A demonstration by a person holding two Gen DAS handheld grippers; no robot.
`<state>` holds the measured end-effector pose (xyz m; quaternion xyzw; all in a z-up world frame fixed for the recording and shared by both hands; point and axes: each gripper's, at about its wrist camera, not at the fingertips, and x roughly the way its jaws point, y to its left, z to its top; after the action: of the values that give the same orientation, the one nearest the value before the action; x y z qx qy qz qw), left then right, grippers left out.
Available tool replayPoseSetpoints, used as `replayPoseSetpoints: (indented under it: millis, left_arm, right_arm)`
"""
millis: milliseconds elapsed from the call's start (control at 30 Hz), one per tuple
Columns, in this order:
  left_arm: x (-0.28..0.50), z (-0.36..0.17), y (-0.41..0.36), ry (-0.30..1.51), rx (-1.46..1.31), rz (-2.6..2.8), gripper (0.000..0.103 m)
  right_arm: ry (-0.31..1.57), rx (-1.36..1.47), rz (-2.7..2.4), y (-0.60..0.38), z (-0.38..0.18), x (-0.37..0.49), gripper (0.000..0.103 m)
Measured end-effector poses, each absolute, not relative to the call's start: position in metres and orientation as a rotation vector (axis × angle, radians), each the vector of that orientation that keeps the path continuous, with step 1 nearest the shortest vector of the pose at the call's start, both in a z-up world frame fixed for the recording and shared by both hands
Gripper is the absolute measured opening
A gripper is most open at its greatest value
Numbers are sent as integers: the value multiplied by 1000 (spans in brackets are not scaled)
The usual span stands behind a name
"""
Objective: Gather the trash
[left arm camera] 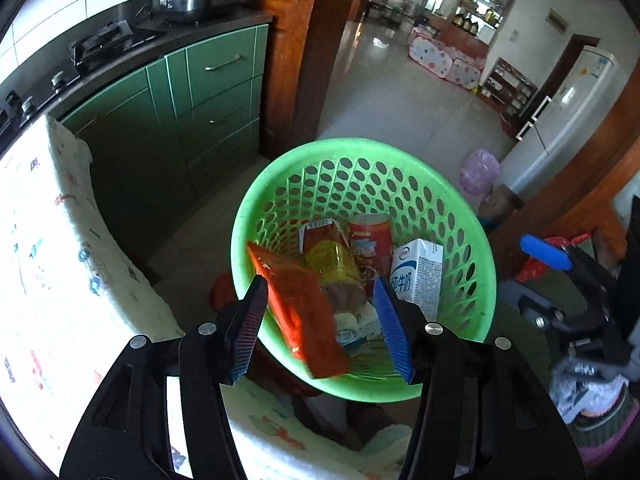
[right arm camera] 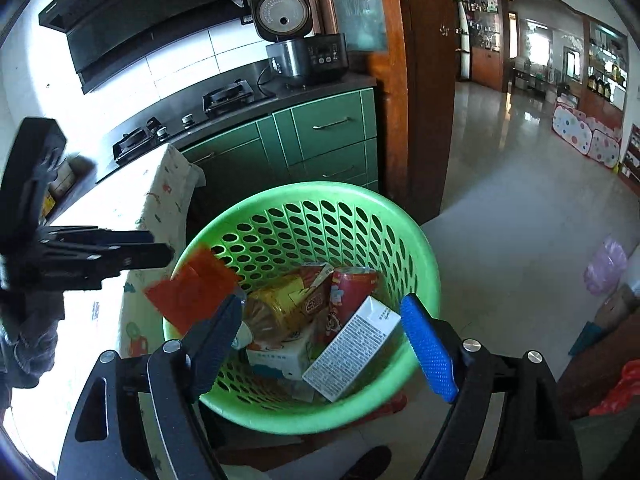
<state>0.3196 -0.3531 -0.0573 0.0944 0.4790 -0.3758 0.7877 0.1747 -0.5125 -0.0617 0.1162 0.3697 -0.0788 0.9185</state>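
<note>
your left gripper point(left arm camera: 320, 320) holds an orange snack packet point(left arm camera: 304, 312) between its pads above the near left rim of the green perforated basket point(left arm camera: 280, 184). your right gripper point(right arm camera: 326, 344) hangs over the basket with jaws wide and nothing between them. inside lie a white milk carton point(right arm camera: 352, 352), a red can point(right arm camera: 352, 288) and a yellow wrapper point(right arm camera: 280, 304).
</note>
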Motion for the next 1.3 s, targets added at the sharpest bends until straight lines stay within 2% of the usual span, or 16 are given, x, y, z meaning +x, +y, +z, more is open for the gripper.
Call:
replayPoseSetpoints:
  millis: [100, 200, 467, 900, 1300]
  left_arm:
    - [317, -57, -352, 1026, 202, -801, 61]
    - [311, -52, -347, 1015, 189, -802, 62]
    - [290, -25, -310, 943, 178, -754, 74]
    - [228, 7, -194, 819, 156, -548, 87]
    - [163, 10, -86, 737, 70, -358, 98]
  right_arm:
    - [751, 227, -163, -509, -61, 166, 81]
    - [747, 232, -152, -505, -61, 160, 83]
    - [734, 260, -140, -486, -57, 144, 84]
    - [719, 222, -84, -406, -36, 106, 92]
    - [712, 197, -30, -330, -19, 78, 94]
